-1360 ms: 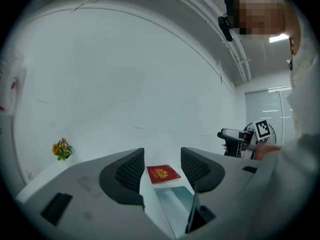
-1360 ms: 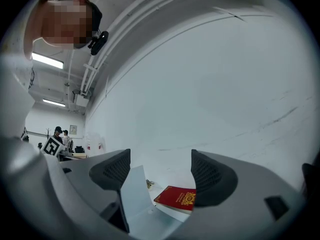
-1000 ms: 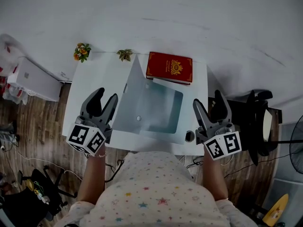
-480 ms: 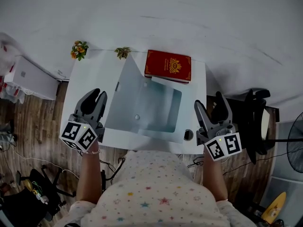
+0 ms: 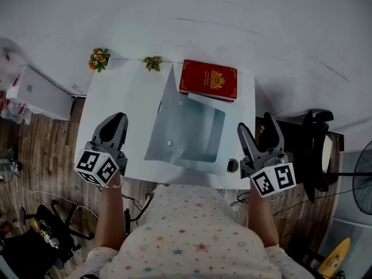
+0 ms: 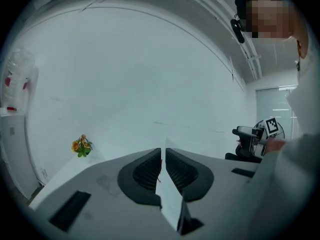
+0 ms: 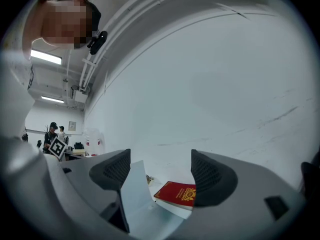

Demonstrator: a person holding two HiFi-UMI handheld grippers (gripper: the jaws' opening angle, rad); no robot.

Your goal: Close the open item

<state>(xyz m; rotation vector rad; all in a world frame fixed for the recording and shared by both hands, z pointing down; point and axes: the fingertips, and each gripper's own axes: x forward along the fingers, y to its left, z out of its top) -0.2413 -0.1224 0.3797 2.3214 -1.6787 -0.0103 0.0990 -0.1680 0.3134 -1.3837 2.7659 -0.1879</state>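
Note:
A translucent pale-blue snap folder [image 5: 200, 132] lies open on the white table [image 5: 116, 92]. Its flap [image 5: 165, 115] stands tilted up on the left side, and in the right gripper view the flap [image 7: 135, 194] rises upright. A red book [image 5: 208, 80] lies behind it. My left gripper [image 5: 116, 120] hovers left of the flap without touching it. Its jaws have just been closing and now stand shut with nothing between them. In the left gripper view [image 6: 163, 151] only a slit remains. My right gripper [image 5: 256, 124] stands open at the folder's right, empty [image 7: 160, 159].
Two small flower sprigs [image 5: 100, 60] [image 5: 153, 63] sit at the table's far edge. A small dark round object [image 5: 232, 166] lies near the front right corner. A black chair [image 5: 314, 150] stands to the right and a white box [image 5: 38, 95] to the left.
My left gripper drew back to the left, away from the flap's edge, and its jaws closed. The flap swung left, then came back more upright. The right gripper stayed put.

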